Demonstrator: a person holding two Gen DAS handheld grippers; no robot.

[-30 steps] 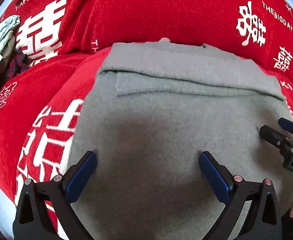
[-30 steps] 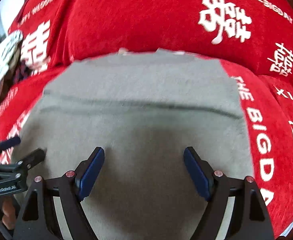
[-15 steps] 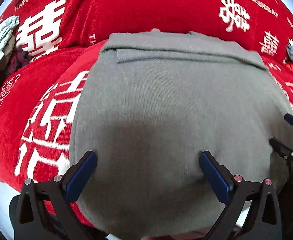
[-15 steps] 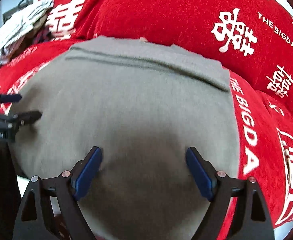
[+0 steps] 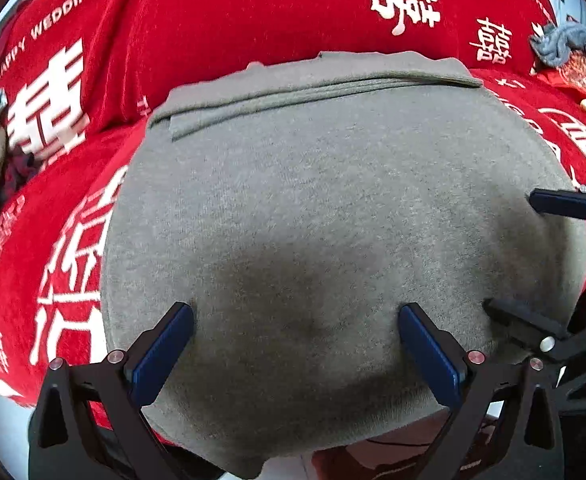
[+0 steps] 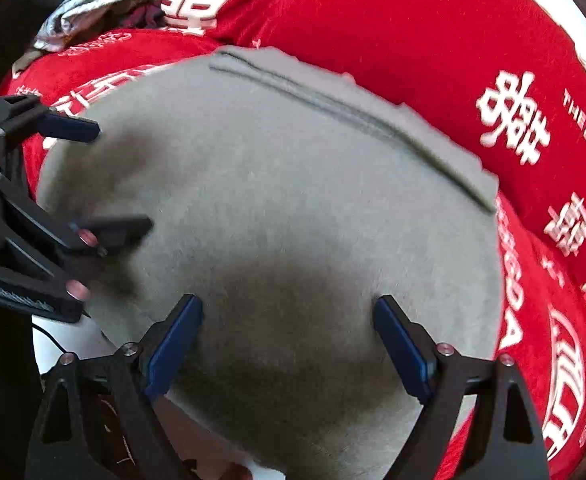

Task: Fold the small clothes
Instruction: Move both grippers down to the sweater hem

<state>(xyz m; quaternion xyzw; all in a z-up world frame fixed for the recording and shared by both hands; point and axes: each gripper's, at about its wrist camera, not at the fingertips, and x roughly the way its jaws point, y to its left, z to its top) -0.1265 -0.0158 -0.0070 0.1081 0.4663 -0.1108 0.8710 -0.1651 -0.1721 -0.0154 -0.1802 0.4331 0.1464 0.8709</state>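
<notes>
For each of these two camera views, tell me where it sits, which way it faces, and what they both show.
Left wrist: sits on the left hand-held gripper, facing forward over the grey garment on the red cover; its own open fingers show, with the right hand-held gripper at the right edge.
Right wrist: sits on the right hand-held gripper, facing the same garment; its own open fingers show, with the left one at the left edge.
Shared: garment, red cover, both grippers.
</notes>
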